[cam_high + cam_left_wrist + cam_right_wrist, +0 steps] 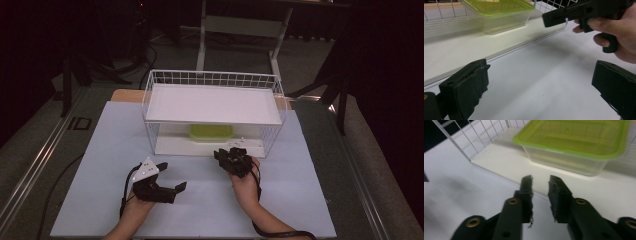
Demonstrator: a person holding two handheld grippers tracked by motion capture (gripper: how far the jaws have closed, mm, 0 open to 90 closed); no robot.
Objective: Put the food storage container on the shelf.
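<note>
Green-lidded container (210,132) sits inside wire rack (215,78), both grippers nearby empty.

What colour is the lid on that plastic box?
The lid is lime green; clearest in the right gripper view.

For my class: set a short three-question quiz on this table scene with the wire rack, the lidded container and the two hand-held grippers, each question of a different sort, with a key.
1. True or false: the container with the green lid sits on the top shelf of the wire rack.
2. Which gripper has its jaws spread wider? A) left gripper B) right gripper C) both alike
3. Fill in: the right gripper is at the rack's ____ side, pointing toward the container.

Key
1. False: it sits on the lower shelf, under the top one.
2. A: the left gripper's jaws stand far apart; the right gripper's leave a narrow gap and hold nothing.
3. Open front.
</note>
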